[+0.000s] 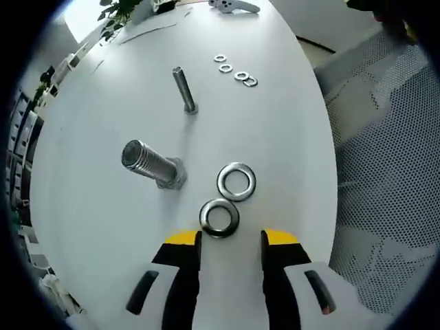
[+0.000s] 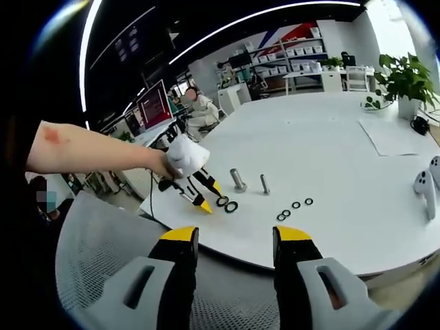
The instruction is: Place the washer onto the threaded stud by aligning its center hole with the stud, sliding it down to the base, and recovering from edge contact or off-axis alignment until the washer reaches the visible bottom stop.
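Two large steel washers lie on the white table: one [image 1: 219, 217] just ahead of my left gripper [image 1: 231, 239], the other [image 1: 236, 181] a little beyond it. The thick threaded stud [image 1: 149, 163] stands to their left, a thinner stud [image 1: 184, 89] farther off. My left gripper is open, its yellow-tipped jaws spread, nothing between them. In the right gripper view, the left gripper [image 2: 203, 197] hovers at the table's near edge by the washers [image 2: 227, 204], beside the thick stud [image 2: 238, 180] and the thin stud [image 2: 265, 183]. My right gripper [image 2: 235, 237] is open, off the table.
Several small washers [image 1: 234, 70] lie in a row past the thin stud. A grey mesh chair [image 1: 385, 158] stands by the table edge. White controllers [image 2: 426, 182], a sheet of paper [image 2: 395, 135] and a potted plant [image 2: 404, 82] sit on the table's far side. A person sits in the background.
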`<state>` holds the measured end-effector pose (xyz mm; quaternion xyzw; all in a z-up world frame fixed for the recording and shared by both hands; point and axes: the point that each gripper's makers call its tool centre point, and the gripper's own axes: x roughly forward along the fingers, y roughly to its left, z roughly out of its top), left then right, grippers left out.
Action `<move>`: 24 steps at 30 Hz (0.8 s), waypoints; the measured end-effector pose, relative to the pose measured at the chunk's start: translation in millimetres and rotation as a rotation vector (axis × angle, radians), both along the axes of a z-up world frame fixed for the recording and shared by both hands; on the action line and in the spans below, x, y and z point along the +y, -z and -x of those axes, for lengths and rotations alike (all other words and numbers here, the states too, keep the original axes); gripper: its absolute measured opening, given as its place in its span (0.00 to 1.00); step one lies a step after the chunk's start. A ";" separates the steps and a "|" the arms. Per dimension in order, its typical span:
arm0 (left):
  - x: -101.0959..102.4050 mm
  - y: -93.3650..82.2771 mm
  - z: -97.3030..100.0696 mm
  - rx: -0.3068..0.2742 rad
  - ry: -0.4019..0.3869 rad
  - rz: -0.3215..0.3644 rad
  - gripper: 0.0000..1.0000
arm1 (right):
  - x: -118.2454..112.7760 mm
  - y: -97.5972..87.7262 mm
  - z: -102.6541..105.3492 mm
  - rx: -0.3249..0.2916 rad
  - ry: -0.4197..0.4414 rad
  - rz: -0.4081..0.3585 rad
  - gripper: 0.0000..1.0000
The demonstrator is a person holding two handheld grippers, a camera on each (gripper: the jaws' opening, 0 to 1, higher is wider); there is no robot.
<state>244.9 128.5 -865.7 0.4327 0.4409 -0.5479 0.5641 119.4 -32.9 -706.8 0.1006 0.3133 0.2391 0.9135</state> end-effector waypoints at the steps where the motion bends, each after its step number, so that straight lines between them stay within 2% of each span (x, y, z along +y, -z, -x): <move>1: 0.7 -0.1 -0.3 0.000 0.023 -0.020 0.31 | 0.0 0.0 -0.1 0.000 0.000 0.000 0.46; 3: 2.0 -0.1 -1.6 0.000 0.055 -0.041 0.29 | 0.0 0.1 0.0 0.001 0.001 0.000 0.46; 7: -4.1 -0.1 -6.2 0.003 -0.003 -0.049 0.28 | -0.1 0.4 0.1 0.004 0.000 0.002 0.46; 16: -6.6 -0.6 0.3 -0.012 0.072 -0.061 0.27 | 0.5 0.7 1.3 0.008 -0.007 0.004 0.46; 21: -8.3 -0.1 -2.2 -0.005 0.058 -0.066 0.27 | 0.7 0.3 1.2 0.006 -0.007 0.003 0.46; 24: -10.1 -0.2 -5.4 -0.005 0.020 -0.062 0.21 | 0.0 0.2 1.1 0.006 -0.005 0.002 0.46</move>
